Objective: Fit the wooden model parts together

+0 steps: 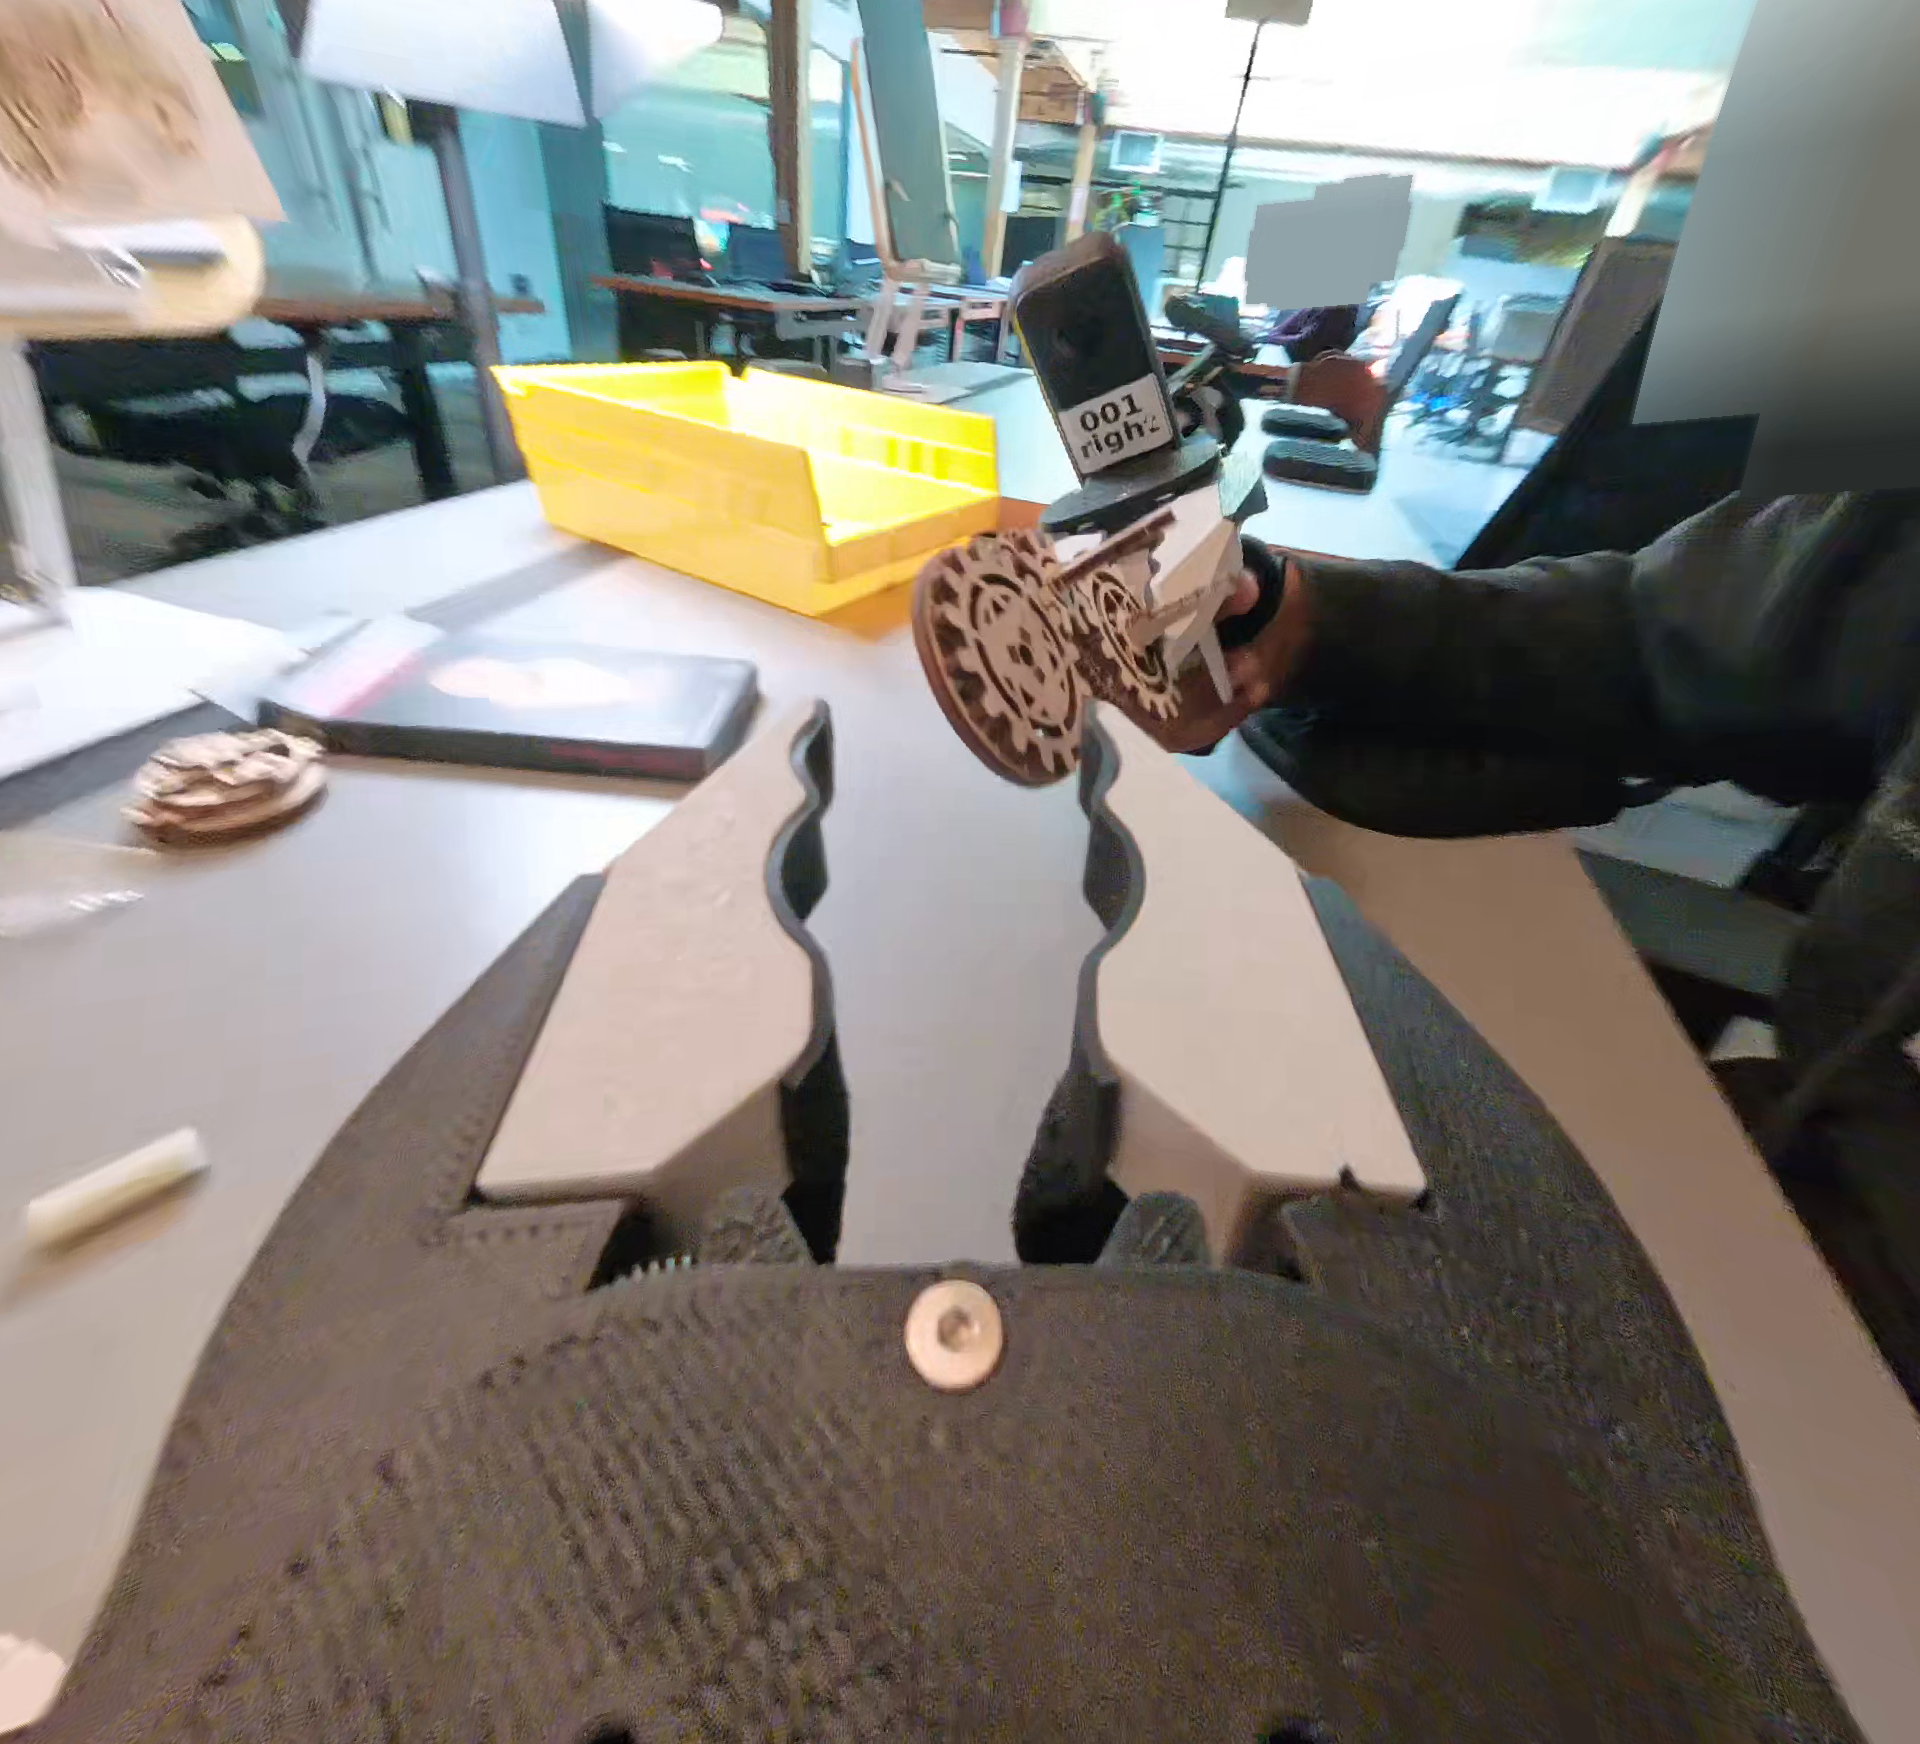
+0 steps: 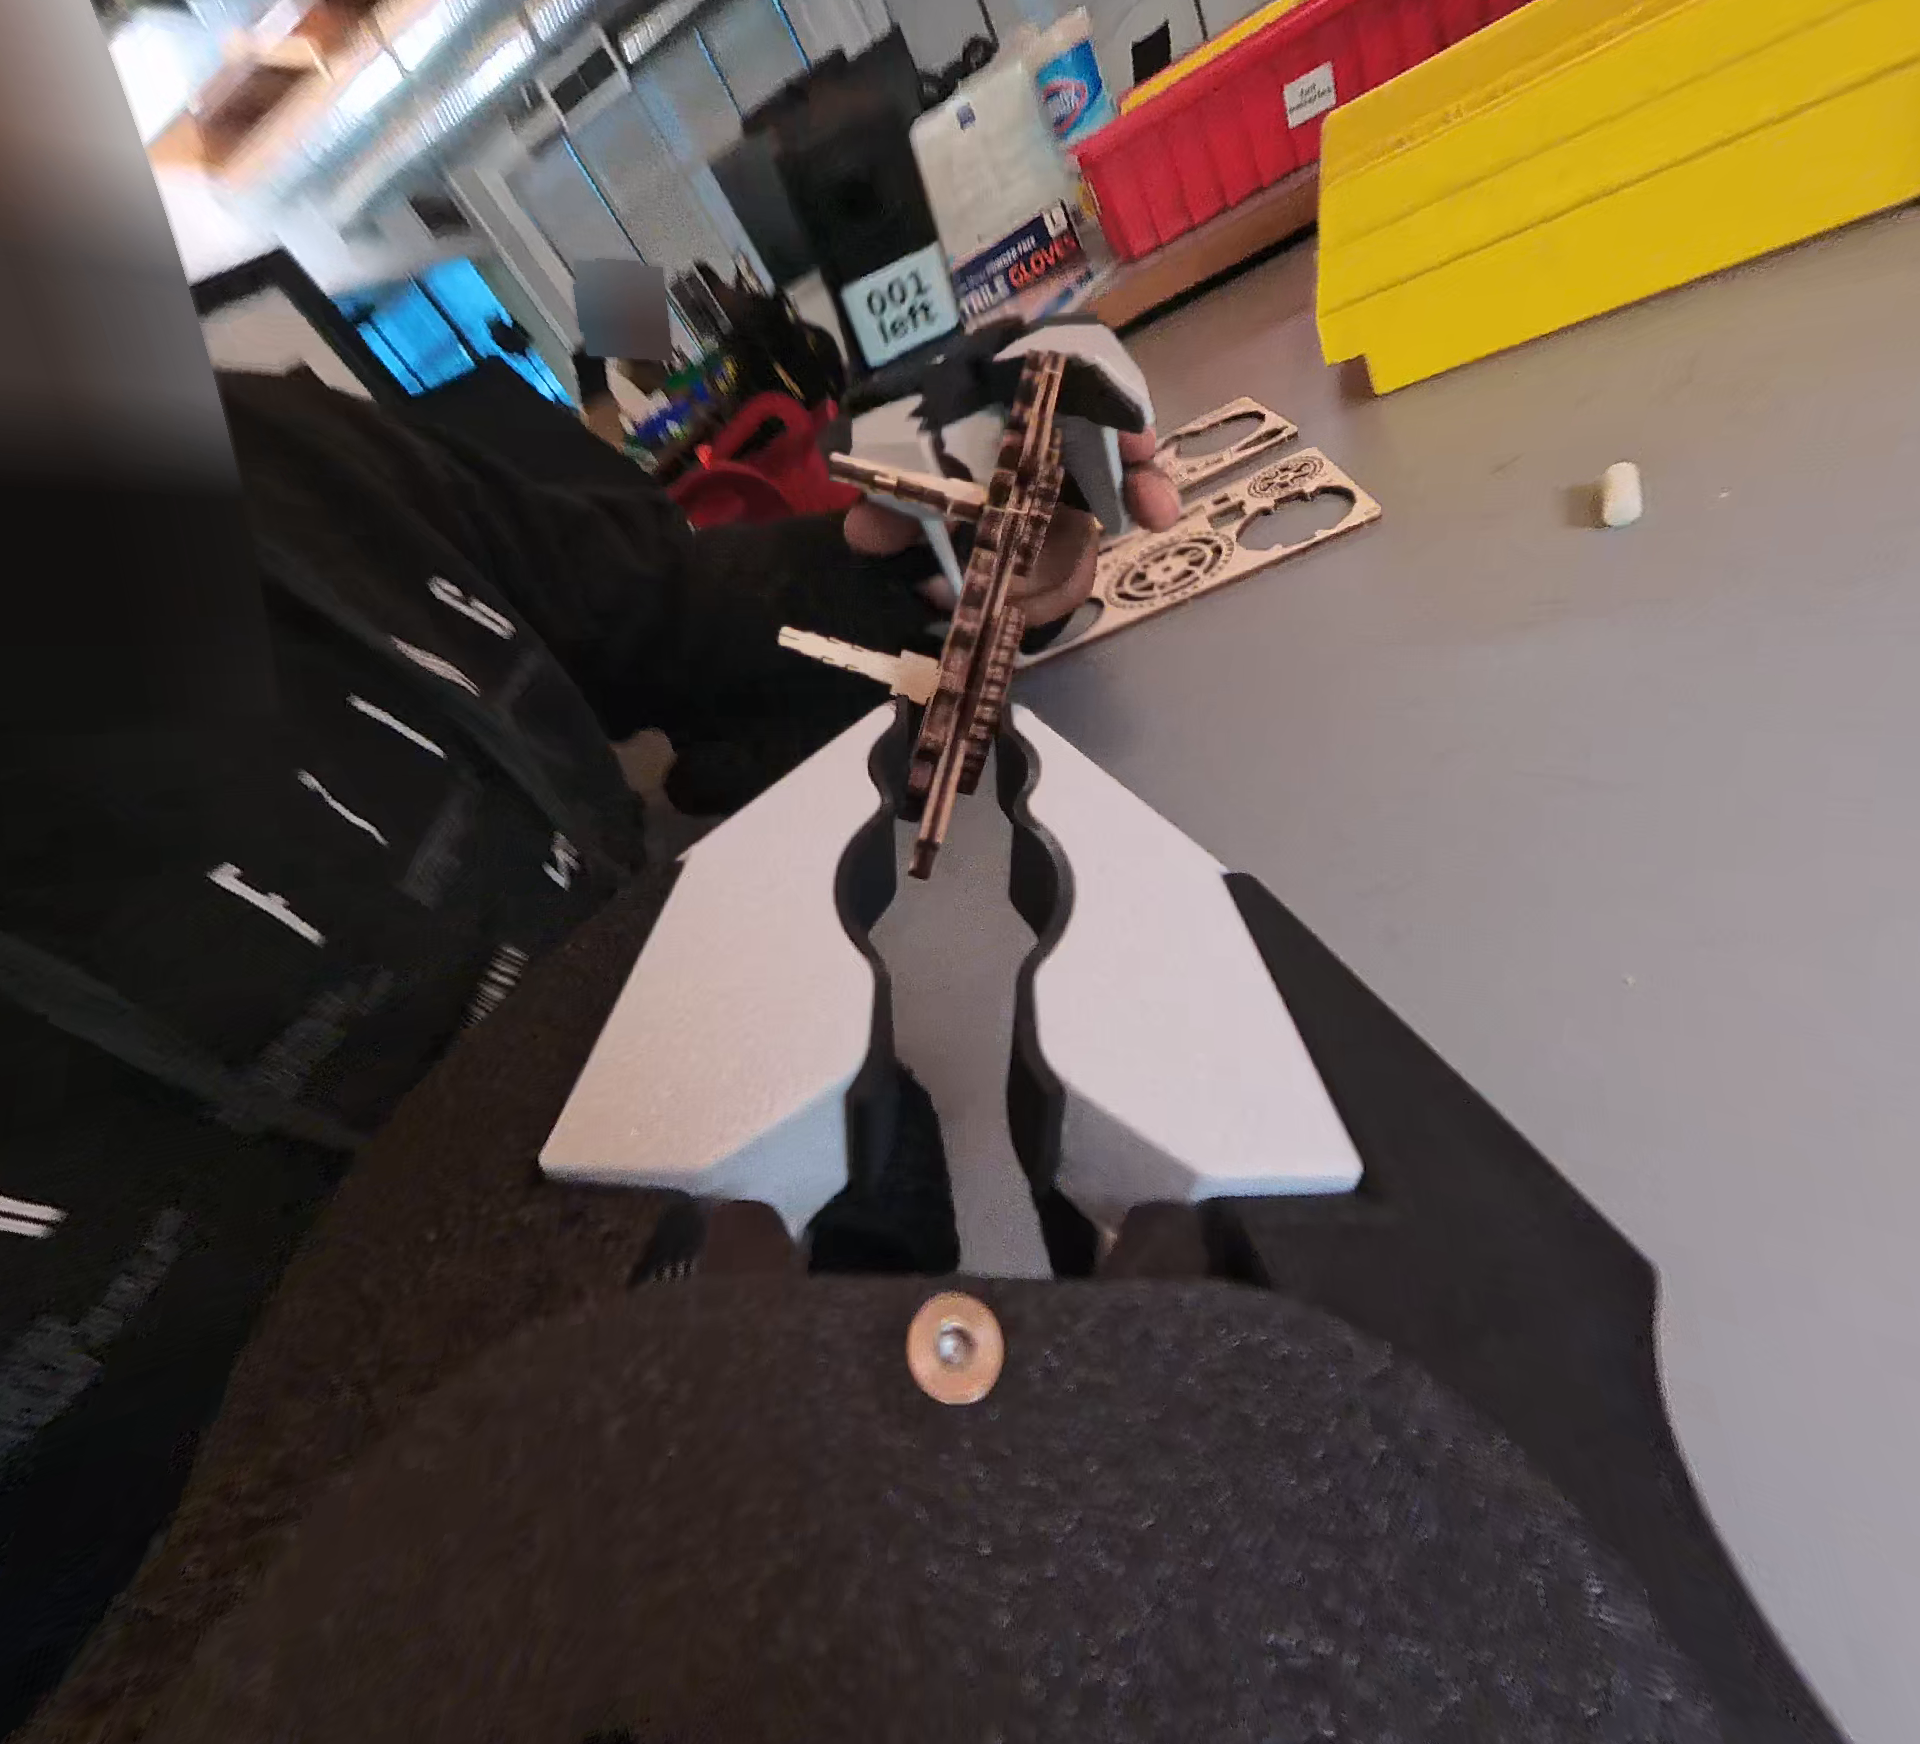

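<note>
Grey table: gear assembly is clamped by right gripper; left gripper, empty and spread, should be aligned squarely ahead.

The worktop is plain grey. A bright yellow bin sits upper centre. The wooden gear assembly is tan with dark-brown fretwork edges.

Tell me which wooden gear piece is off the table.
The wooden gear assembly clamped in the right gripper; the other gear stack lies flat on the table.
</note>
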`<act>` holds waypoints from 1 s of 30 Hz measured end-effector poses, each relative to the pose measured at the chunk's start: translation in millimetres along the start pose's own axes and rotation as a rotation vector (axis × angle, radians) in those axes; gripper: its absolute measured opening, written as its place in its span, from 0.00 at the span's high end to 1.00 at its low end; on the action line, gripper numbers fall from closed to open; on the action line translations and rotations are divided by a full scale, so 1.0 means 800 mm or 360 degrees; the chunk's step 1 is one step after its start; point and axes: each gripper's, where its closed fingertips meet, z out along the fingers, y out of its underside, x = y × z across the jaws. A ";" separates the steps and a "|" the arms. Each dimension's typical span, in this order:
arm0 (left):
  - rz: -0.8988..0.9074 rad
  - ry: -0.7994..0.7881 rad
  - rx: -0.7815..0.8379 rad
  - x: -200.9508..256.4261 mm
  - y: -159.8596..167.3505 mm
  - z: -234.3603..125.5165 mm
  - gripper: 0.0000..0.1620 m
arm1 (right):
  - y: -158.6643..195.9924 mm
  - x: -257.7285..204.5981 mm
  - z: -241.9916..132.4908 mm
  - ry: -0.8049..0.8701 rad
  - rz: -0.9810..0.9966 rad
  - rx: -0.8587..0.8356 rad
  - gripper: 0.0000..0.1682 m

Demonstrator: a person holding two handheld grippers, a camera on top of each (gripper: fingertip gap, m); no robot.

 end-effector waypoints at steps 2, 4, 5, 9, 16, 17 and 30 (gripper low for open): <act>-0.0012 0.0084 -0.0033 0.009 0.007 0.001 0.80 | 0.010 -0.005 0.009 0.0026 -0.0129 -0.0078 0.92; 0.0020 0.0159 -0.0059 0.020 0.009 0.000 0.88 | 0.019 -0.008 0.013 0.0039 -0.0208 -0.0147 0.91; 0.0030 0.0180 -0.0067 0.023 0.008 -0.001 0.89 | 0.020 -0.008 0.013 0.0039 -0.0219 -0.0153 0.92; -0.0011 0.0261 -0.0081 0.029 0.006 -0.003 0.92 | 0.027 -0.008 0.010 0.0018 -0.0171 -0.0217 0.93; -0.0155 0.0380 -0.0102 0.039 0.007 -0.005 0.94 | 0.047 -0.008 0.013 -0.0007 -0.0131 -0.0341 0.93; -0.0193 0.0387 -0.0108 0.038 0.007 -0.005 0.94 | 0.049 -0.007 0.014 -0.0002 -0.0127 -0.0357 0.93; -0.0196 0.0090 -0.0159 -0.013 0.025 -0.006 0.85 | 0.029 0.038 -0.001 0.0553 -0.0783 -0.0382 0.94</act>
